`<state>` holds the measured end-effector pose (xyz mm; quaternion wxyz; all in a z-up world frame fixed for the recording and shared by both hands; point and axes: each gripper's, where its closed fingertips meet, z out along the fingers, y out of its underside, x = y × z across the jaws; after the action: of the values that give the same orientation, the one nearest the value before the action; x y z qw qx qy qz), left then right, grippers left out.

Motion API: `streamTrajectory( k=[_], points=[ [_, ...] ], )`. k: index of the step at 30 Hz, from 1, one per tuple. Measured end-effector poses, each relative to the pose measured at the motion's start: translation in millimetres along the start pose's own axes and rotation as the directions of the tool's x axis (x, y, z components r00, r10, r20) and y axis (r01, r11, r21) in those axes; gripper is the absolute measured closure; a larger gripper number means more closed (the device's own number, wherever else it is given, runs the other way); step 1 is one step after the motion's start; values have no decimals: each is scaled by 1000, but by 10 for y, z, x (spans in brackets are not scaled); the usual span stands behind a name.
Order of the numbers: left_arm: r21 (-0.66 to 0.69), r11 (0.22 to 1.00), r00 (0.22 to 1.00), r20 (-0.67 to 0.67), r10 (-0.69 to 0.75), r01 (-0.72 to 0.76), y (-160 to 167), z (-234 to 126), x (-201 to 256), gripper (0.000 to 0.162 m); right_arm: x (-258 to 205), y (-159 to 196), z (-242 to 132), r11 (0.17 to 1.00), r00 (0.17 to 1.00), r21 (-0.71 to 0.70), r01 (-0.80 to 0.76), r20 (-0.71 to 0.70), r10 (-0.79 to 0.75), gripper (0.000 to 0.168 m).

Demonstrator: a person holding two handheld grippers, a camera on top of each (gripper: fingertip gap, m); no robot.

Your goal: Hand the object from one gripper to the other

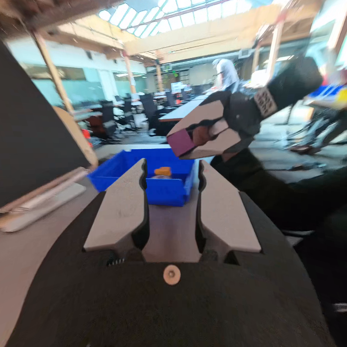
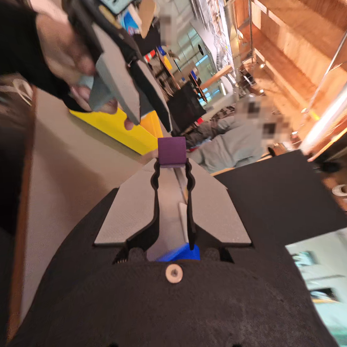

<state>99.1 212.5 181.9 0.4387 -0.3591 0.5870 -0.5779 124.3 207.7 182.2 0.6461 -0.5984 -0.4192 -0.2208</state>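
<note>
Tilting down above the blue bin [image 1: 165, 189], our right gripper [image 1: 181, 146] pinches the purple cube [image 2: 171, 150] at its fingertips. Our left gripper [image 1: 171, 169] sits below it, jaws spread and empty, the cube just above its tips.

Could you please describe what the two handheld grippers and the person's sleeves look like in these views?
Both the left gripper and the right gripper have a matte black textured body, two flat grey wedge-shaped fingers with wavy black inner edges, and a round pale screw head at the centre. The person's sleeve is black. No cables are visible.
</note>
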Motion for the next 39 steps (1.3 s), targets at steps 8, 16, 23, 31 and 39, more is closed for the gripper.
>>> streamTrajectory(
  k=[8,16,23,31,39],
  points=[
    [-9,984,979,-96,-178,178,114,135,70,116,-193,38,246,908,916,-179,378,-73,-395,143],
    [-20,999,998,-64,23,-25,111,106,26,135,-251,-11,253,935,938,-120,333,-60,-342,142],
    [-234,519,463,256,849,-822,-59,-98,-84,135,-150,-26,131,948,935,-1,-317,167,313,136],
    [-50,167,137,372,918,-985,-265,-183,457,136,-191,-588,-122,403,266,-9,-915,737,621,126],
    [-17,250,229,344,911,-968,-178,-82,463,136,-482,-683,18,435,206,-83,-896,792,575,143]
  ],
)
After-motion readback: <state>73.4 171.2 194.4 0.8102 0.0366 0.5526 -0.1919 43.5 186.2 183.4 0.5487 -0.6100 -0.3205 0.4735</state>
